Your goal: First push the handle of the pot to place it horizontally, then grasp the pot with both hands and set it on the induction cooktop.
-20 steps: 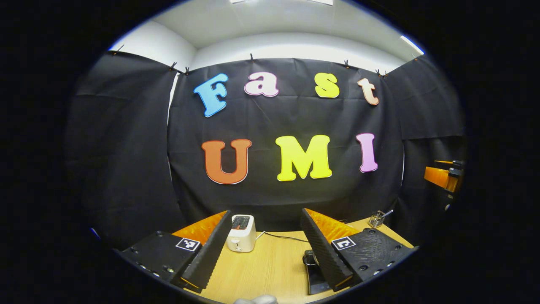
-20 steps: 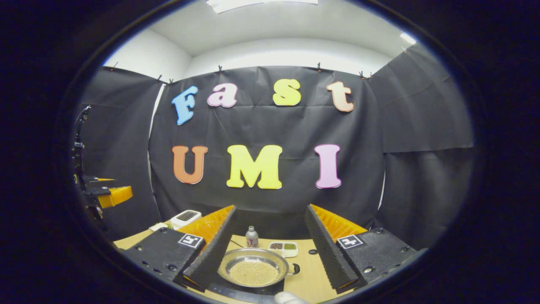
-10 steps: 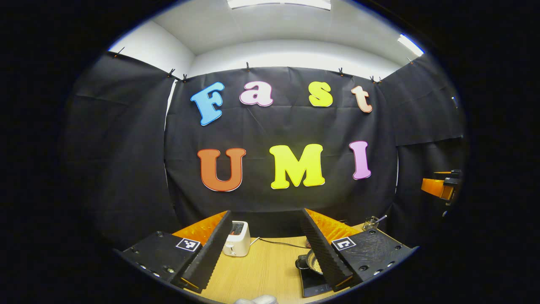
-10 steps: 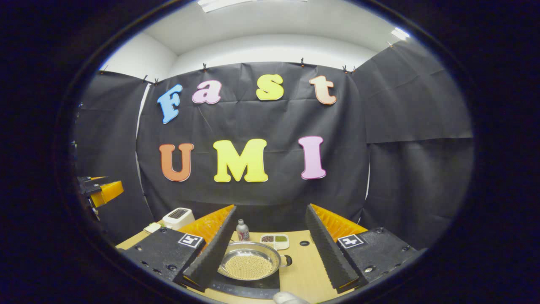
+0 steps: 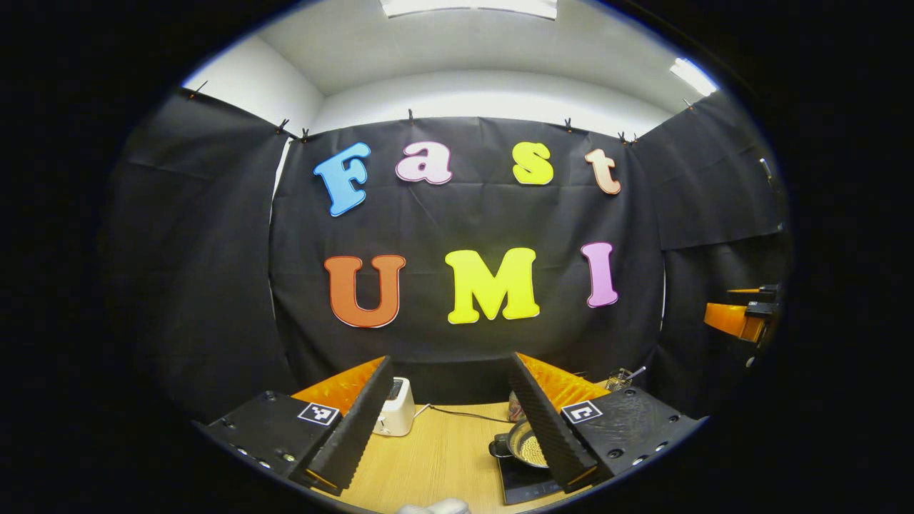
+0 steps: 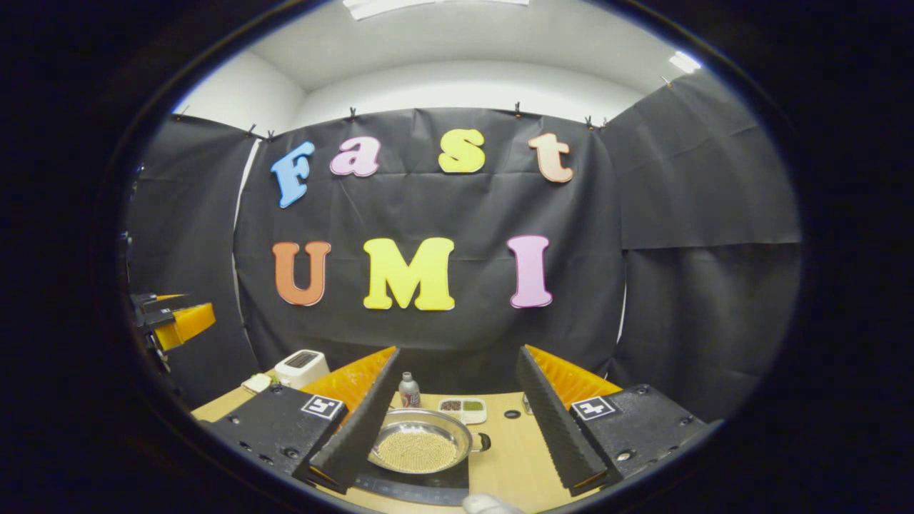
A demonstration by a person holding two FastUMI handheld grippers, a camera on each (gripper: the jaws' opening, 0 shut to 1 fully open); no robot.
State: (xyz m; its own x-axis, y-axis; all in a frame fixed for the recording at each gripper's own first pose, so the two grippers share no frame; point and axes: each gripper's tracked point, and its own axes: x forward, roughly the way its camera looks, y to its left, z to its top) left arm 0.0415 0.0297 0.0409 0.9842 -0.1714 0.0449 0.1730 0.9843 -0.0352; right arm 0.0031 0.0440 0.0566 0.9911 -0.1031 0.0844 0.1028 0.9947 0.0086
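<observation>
A shallow steel pot (image 6: 420, 448) holding small pale grains rests on the black induction cooktop (image 6: 421, 480). Its short dark handle (image 6: 484, 442) points to the right. My right gripper (image 6: 458, 352) hangs open above and in front of it, touching nothing. In the left gripper view the same pot (image 5: 527, 447) sits on the cooktop (image 5: 523, 484), partly hidden behind one finger. My left gripper (image 5: 450, 359) is open over the bare wooden table (image 5: 443, 457), off to the pot's left. Each gripper appears small at the edge of the other's view, the right gripper (image 5: 739, 318) and the left gripper (image 6: 171, 321).
A white toaster (image 5: 395, 407) with a cord stands at the back of the table, also the toaster (image 6: 301, 368). Behind the pot are a small bottle (image 6: 408, 390) and a divided dish (image 6: 463, 408). A wire holder (image 5: 620, 378) sits at the far right.
Both grippers have drawn back from the pot, which looks smaller now. In the left gripper view the toaster and pot have slid leftward, baring more of the pot.
</observation>
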